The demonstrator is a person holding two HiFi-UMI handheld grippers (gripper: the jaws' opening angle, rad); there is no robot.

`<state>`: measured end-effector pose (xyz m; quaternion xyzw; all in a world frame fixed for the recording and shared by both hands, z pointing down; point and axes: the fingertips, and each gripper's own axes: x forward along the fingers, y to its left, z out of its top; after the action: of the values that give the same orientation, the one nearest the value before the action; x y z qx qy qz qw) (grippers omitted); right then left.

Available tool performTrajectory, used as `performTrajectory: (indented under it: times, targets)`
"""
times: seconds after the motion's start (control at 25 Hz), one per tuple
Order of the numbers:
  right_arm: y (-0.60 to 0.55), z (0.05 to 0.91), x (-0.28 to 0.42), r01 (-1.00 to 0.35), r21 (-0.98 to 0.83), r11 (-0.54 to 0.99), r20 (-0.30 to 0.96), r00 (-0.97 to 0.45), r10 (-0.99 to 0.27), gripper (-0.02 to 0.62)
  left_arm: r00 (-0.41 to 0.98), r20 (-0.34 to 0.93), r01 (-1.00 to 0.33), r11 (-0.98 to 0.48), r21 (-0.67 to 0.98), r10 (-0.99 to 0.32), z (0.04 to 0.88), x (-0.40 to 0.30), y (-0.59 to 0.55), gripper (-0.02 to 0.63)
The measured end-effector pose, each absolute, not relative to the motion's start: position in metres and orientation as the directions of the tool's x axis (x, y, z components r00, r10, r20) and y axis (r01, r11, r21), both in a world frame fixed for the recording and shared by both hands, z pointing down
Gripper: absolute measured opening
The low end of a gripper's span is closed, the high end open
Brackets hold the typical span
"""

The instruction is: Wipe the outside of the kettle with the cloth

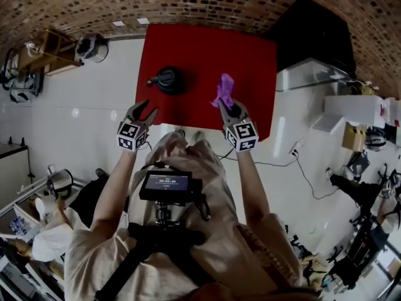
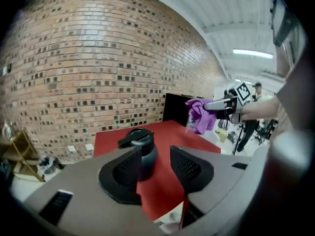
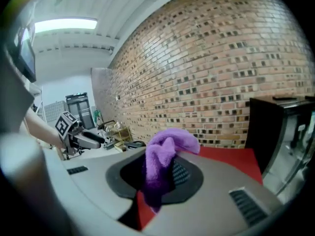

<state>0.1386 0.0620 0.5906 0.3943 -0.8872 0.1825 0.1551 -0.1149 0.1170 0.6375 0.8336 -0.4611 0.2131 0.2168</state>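
left gripper (image 1: 146, 108) open, empty, right gripper (image 1: 229, 107) clamping cloth (image 1: 223, 89)

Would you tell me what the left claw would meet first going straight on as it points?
Most likely the dark round kettle on the red table, though depth is unclear.

You have the kettle (image 1: 169, 80) upright on the red table (image 1: 250, 55), left of centre: dark, squat, lid on. The cloth (image 1: 223, 90) is purple and bunched, clamped in your right gripper (image 1: 227, 107), poking past its jaws, clear of the table and apart from the kettle.
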Motion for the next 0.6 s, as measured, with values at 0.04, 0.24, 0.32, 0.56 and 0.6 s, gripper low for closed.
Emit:
performTrajectory:
  times: [0.04, 0.24, 0.32, 0.56, 0.6]
  targets:
    - [0.069, 0.581, 0.145, -0.753, -0.190, 0.630, 0.407, -0.645, -0.647, 0.077, 0.494, 0.534, -0.863, -0.460, 0.209, -0.686, 0.629, -0.108, 0.121, 0.184]
    - [0.110, 0.565, 0.173, -0.725, -0.171, 0.667, 0.385, -0.673, -0.632, 0.077, 0.481, 0.470, -0.876, -0.385, 0.291, -0.740, 0.599, -0.090, 0.150, 0.184]
    - [0.122, 0.572, 0.184, -0.712, -0.166, 0.682, 0.397, -0.681, -0.615, 0.077, 0.458, 0.465, -0.889, -0.378, 0.259, -0.758, 0.593, -0.086, 0.161, 0.184]
    - [0.152, 0.586, 0.200, -0.696, -0.165, 0.699, 0.421, -0.691, -0.588, 0.077, 0.411, 0.467, -0.912, -0.358, 0.202, -0.783, 0.589, -0.088, 0.185, 0.184]
    - [0.154, 0.586, 0.199, -0.692, -0.164, 0.703, 0.420, -0.694, -0.585, 0.077, 0.403, 0.465, -0.915, -0.350, 0.200, -0.788, 0.589, -0.091, 0.186, 0.184]
